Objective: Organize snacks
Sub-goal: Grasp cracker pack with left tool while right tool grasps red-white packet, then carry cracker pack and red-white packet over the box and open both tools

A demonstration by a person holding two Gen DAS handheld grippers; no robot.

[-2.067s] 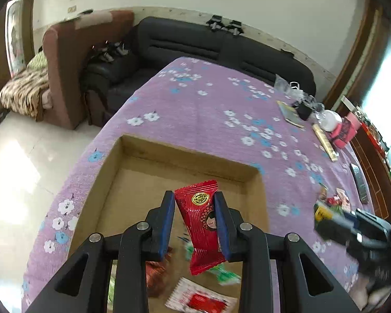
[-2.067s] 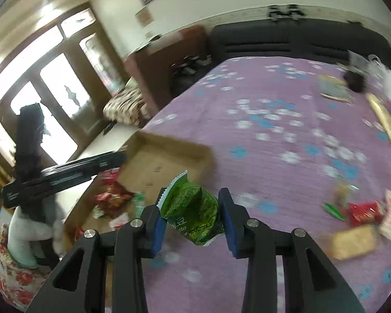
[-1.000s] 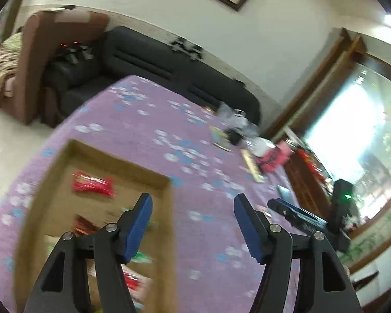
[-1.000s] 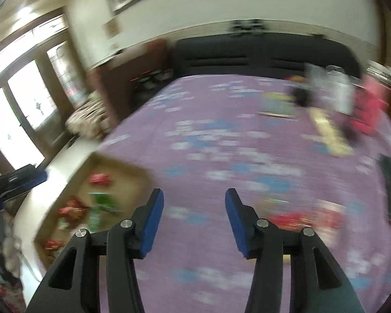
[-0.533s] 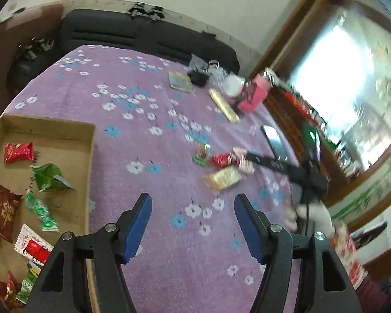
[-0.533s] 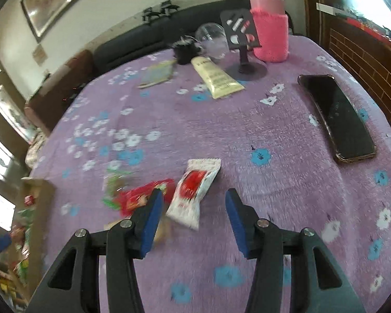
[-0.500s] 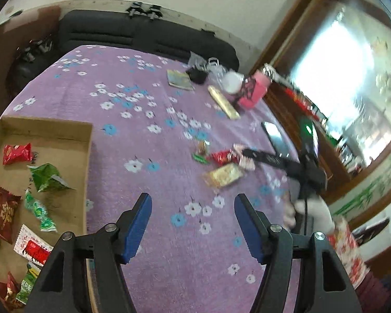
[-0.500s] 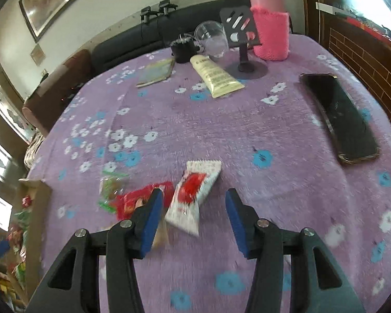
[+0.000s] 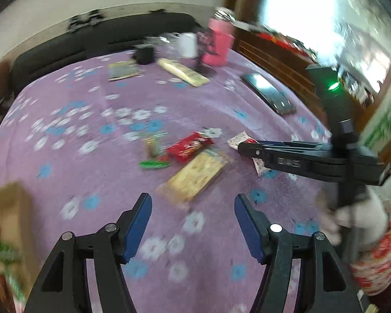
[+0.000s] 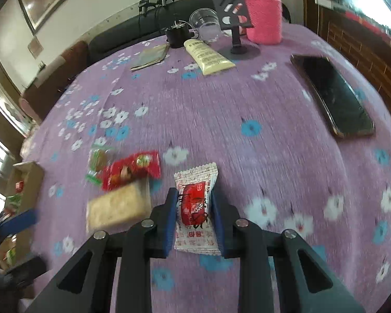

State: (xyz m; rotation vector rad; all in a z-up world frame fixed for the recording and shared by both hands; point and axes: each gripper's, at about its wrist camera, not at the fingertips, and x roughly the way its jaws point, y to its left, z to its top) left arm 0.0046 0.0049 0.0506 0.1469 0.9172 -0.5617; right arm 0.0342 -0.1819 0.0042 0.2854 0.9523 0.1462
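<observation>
From the left wrist, the left claw hangs released over bare purple floral cloth, nothing between its blue pads. Just ahead lies a cracker pack, with a red packet touching its far corner and a small green sweet beside that. The right claw reaches in from the right across a white packet, a gloved hand on its handle. A cardboard box with snacks in it sits at the lower left edge. A phone lies well apart toward the worktop's right edge, and open cloth stretches between the snack cluster and the clutter at the far side. From the right wrist, the right claw is closing, and its pads already press both sides of the white packet with its red label. The cracker pack lies just left of it, the red packet beyond that. To the right the cloth is clear up to the phone near the edge. A pink bottle, a cup and a tube stand at the far edge.
</observation>
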